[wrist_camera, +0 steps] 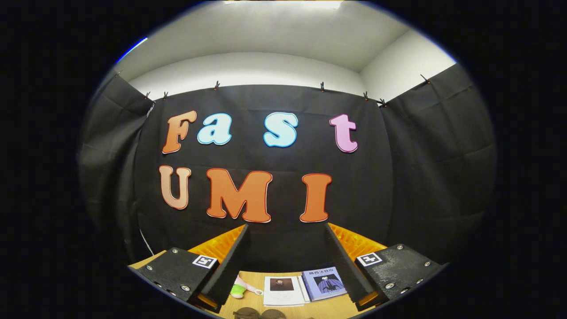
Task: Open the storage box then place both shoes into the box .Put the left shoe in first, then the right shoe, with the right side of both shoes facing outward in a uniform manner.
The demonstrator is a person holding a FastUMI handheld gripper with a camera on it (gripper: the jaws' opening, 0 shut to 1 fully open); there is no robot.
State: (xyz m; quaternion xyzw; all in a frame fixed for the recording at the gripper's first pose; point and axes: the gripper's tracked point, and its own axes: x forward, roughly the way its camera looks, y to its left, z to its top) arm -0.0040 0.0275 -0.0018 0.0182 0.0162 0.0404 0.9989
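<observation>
shoes are what you are after, and two dark rounded shapes (259,313) sit at the very near edge of the light wooden tabletop (252,277), low between the fingers; they may be the toes of the pair, but too little shows to be sure, and which is left or right cannot be told. no storage box can be picked out from this pose. the gripper (285,290) is released, its two fingers spread wide with nothing between them, held level and aimed at the black cloth wall (283,243) rather than down at the work.

so the step in hand, as i judge it, is finding the box and opening it. tip the gripper downward first until the tabletop and the box come under the fingers; do not reach blind. keep the fingers spread as you approach, so you can catch the lid or its edge cleanly, and find the opening side before you commit.

mind the clutter just ahead of the fingers: a white booklet with a small dark portrait (283,290) lies touching a blue booklet with a dark caped figure (322,283), and a small pink and green soft thing (241,288) rests just beside the left finger. swing clear of these as you lower.
</observation>
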